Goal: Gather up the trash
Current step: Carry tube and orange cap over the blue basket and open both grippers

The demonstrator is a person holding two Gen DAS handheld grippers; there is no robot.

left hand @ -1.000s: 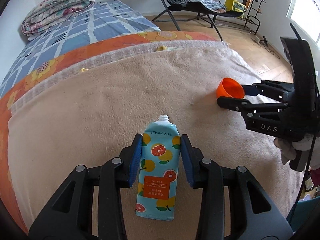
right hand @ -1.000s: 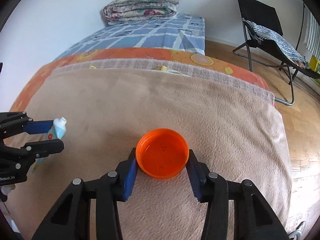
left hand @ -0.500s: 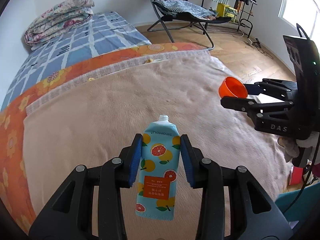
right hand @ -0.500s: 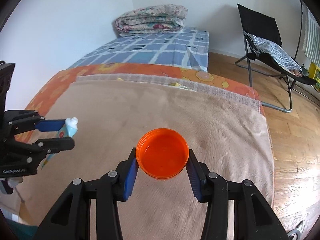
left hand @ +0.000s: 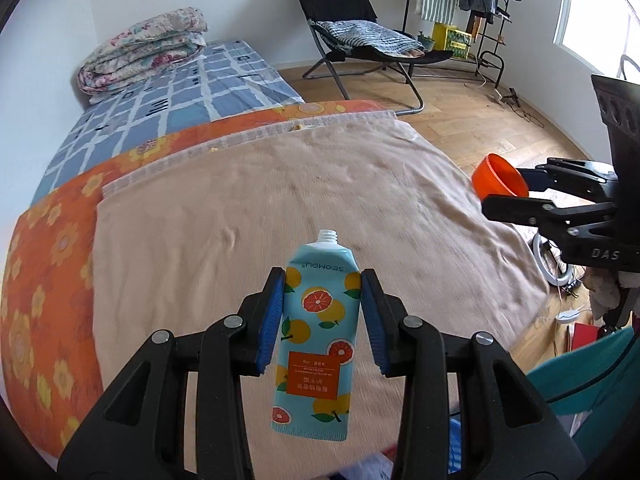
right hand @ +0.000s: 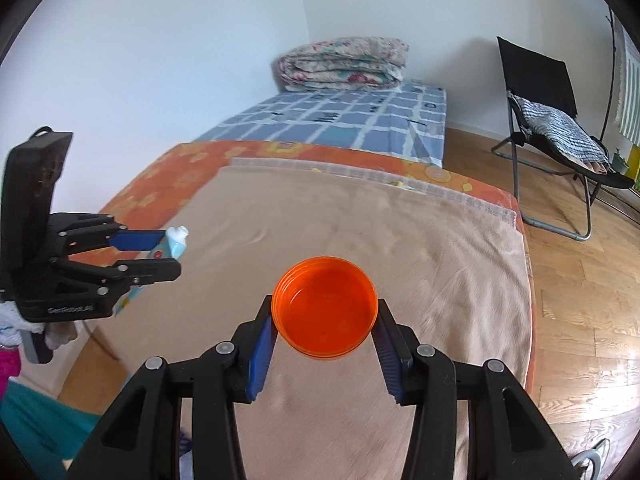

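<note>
Soft plastic "SEOMOU" tube (left hand: 316, 332), capless, citrus-printed, likely light and squashy, pinched mid-body by left gripper (left hand: 323, 312) above tan blanket (left hand: 240, 200); from right wrist, stiff orange lid (right hand: 325, 312) clamped rim-to-rim in right gripper (right hand: 325, 334), probably light, slippery.

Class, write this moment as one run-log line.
left gripper: shut on tube | right gripper: shut on orange lid | both above beige blanket
</note>
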